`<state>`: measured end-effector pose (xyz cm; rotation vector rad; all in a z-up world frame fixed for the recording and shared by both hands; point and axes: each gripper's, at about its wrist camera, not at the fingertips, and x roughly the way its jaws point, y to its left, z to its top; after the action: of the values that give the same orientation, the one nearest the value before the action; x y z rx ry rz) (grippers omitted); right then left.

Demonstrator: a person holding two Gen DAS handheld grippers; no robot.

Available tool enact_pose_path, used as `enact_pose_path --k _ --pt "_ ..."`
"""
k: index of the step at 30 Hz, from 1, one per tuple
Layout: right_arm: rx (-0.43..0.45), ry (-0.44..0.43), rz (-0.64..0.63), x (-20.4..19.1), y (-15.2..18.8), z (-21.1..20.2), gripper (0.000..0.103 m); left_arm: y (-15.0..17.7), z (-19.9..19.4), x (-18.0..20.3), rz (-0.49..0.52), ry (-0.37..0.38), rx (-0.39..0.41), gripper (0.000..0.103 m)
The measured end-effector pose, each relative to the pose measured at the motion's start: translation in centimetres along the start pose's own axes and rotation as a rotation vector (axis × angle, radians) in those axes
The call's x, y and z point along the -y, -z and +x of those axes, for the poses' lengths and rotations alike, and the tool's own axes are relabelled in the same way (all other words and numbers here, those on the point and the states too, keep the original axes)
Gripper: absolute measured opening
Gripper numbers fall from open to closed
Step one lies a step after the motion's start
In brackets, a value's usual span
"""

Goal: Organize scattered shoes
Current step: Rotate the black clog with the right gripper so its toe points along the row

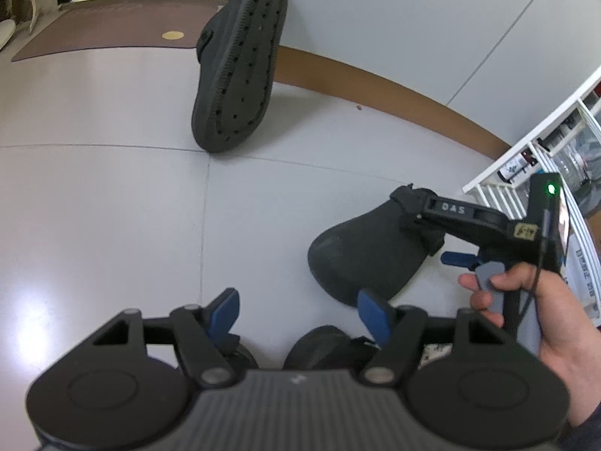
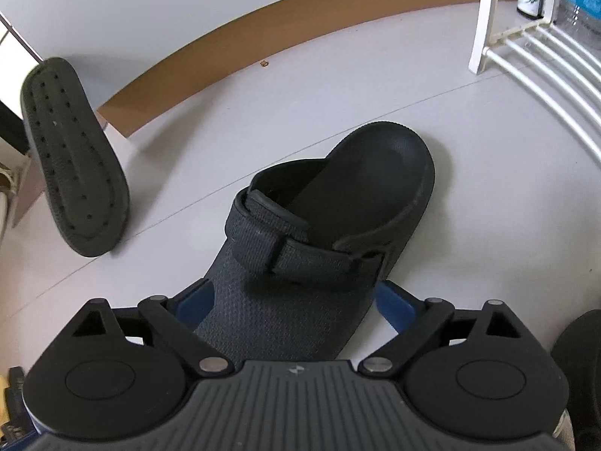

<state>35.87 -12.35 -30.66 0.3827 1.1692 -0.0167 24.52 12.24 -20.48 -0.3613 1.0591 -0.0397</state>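
On the grey floor (image 2: 469,188), my right gripper (image 2: 296,302) straddles the black clog (image 2: 338,225), fingers apart; I should centre, then squeeze evenly. My left gripper (image 1: 298,310) hangs empty, half-spread.

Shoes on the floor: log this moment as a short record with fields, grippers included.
near clog: upright on the grey floor, between the fingers of the right hand-held gripper
far clog: tipped up against the wall, sole with holes facing out
right hand-held gripper: open, astride the near clog's toe end; contact unclear
left hand-held gripper: open, nothing between its fingers
white rack: beside the near clog, bottles on it
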Motion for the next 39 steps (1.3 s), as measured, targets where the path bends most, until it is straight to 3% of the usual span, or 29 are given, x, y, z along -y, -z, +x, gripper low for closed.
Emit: enact_pose_path --k 9,14,17,19,21,24,26,27,28,30,39 --pt "-0.001 0.075 0.007 -1.8 0.0 2.1 0.098 -0.3 -0.3 -1.2 -0.012 -0.001 -0.008 0.072" --pt "0.037 0.041 -0.074 -1.5 0.0 2.0 0.096 -0.3 -0.5 -1.4 -0.024 0.002 -0.008 0.072" --pt "0.048 0.024 -0.127 -1.6 0.1 1.6 0.084 -0.3 -0.5 -1.2 -0.022 0.005 -0.011 0.072" --pt "0.053 0.015 -0.173 -2.0 0.0 1.2 0.067 -0.3 -0.5 -1.0 -0.021 0.005 -0.011 0.072" --pt "0.058 0.006 -0.219 -2.3 -0.1 0.7 0.059 -0.4 -0.5 -0.8 -0.018 0.004 -0.01 0.072" --pt "0.071 0.012 -0.27 -2.4 0.1 0.2 0.056 -0.4 -0.5 -0.6 -0.014 0.002 -0.012 0.072" --pt "0.074 0.03 -0.272 -2.2 0.1 -0.1 0.058 -0.5 -0.3 -0.6 -0.012 0.002 -0.015 0.072" --pt "0.072 0.045 -0.265 -2.0 0.1 -0.2 0.064 -0.5 -0.1 -0.7 -0.01 0.004 -0.016 0.072" --pt "0.067 0.048 -0.254 -1.9 0.1 -0.2 0.08 -0.6 0.0 -0.6 -0.008 0.006 -0.018 0.072" --pt "0.054 0.033 -0.249 -2.0 0.1 -0.1 0.098 -0.7 0.1 -0.7 -0.011 0.007 -0.014 0.072" --pt "-0.061 -0.041 -0.263 -2.5 0.3 2.7 0.102 -0.5 0.4 -0.8 -0.012 0.005 -0.02 0.073"
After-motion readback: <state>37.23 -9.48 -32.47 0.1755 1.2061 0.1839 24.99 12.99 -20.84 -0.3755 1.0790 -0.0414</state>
